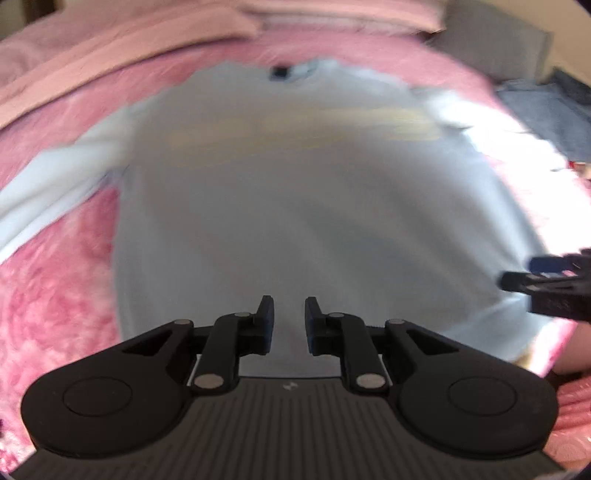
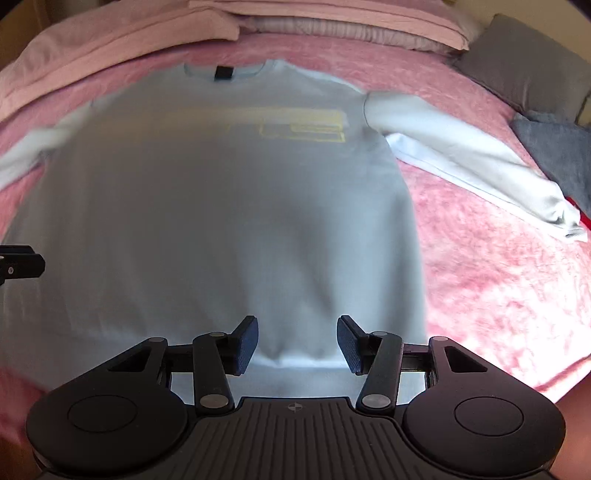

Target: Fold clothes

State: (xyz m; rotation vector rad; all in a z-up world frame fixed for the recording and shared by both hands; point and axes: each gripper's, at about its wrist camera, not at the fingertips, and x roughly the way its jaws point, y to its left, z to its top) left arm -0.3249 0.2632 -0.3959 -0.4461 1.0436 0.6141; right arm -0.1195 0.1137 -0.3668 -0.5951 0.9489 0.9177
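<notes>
A light blue sweatshirt (image 2: 229,206) with a yellow chest print lies flat on a pink blanket (image 2: 491,280). Its collar points away from me and both sleeves are spread out to the sides. The right sleeve (image 2: 465,162) stretches toward the bed's right side. My left gripper (image 1: 289,308) hovers over the lower body of the sweatshirt (image 1: 295,206), its jaws a narrow gap apart with nothing between them. My right gripper (image 2: 297,326) stands open above the hem, also empty. Each gripper shows at the edge of the other's view: the right gripper (image 1: 546,288), the left gripper (image 2: 22,264).
Pale pink pillows (image 2: 140,33) lie across the far end of the bed. A grey cushion (image 2: 524,70) and a grey-blue cloth (image 2: 557,151) sit at the right, with a bit of something red (image 2: 584,218) beside the sleeve's cuff.
</notes>
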